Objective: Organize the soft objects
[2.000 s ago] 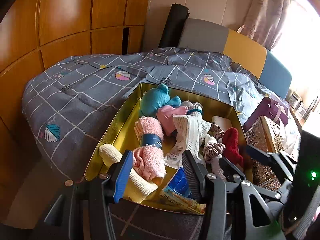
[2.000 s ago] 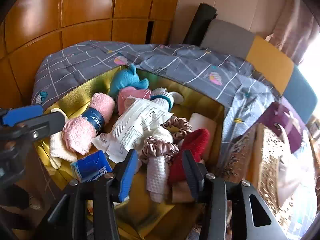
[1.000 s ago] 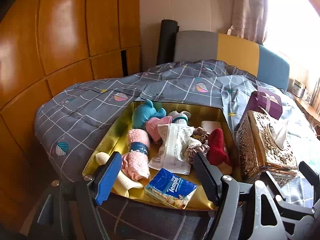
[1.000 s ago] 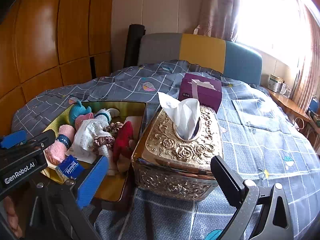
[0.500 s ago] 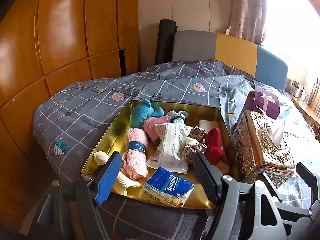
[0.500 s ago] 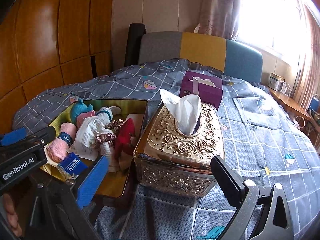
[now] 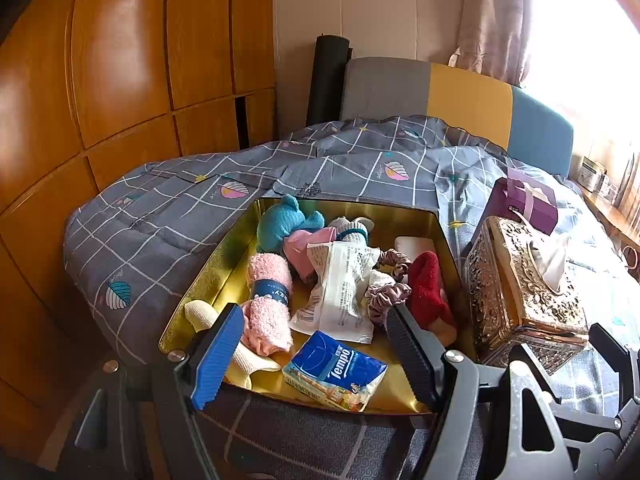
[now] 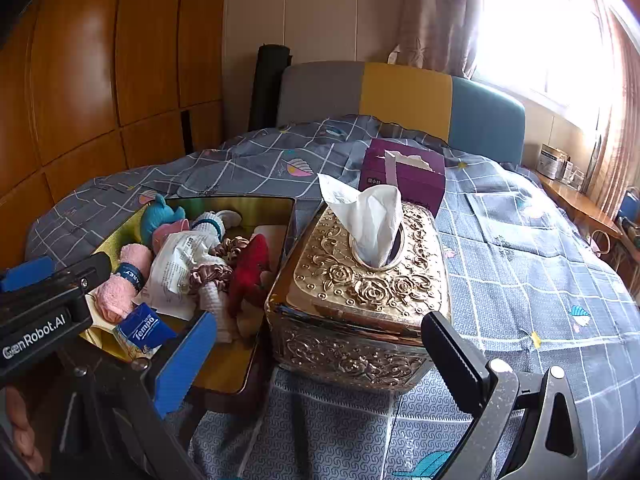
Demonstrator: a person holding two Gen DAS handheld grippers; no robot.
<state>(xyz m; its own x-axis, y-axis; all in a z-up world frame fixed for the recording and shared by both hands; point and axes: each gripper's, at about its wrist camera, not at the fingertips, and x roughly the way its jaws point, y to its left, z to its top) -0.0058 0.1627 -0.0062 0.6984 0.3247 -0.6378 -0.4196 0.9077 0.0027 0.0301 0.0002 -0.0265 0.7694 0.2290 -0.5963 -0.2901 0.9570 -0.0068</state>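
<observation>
Fingers of the left gripper (image 7: 316, 354) stand spread wide with nothing between them, poised at the near edge of the gold tin (image 7: 224, 264) that sits on the grey checked quilt (image 7: 160, 220). Between the fingers lies a blue Tempo tissue pack (image 7: 334, 368); just beyond the blue finger (image 7: 218, 354) rests a pink fluffy roll (image 7: 268, 300) with a cream roll (image 7: 240, 354) beside it, and beyond the black finger (image 7: 408, 354) a red soft piece (image 7: 428, 288) and scrunchies (image 7: 388, 292). Farther ahead lie a white plastic packet (image 7: 340, 284) and a teal plush (image 7: 284, 224). From the right wrist, the right gripper (image 8: 320, 352) is likewise spread wide and empty, its fingers flanking the near side of an ornate gold tissue box (image 8: 360, 292) without touching it. The tin and its soft things lie past the blue finger (image 8: 184, 360). Beyond the tissue box stands a purple box (image 8: 404, 176).
</observation>
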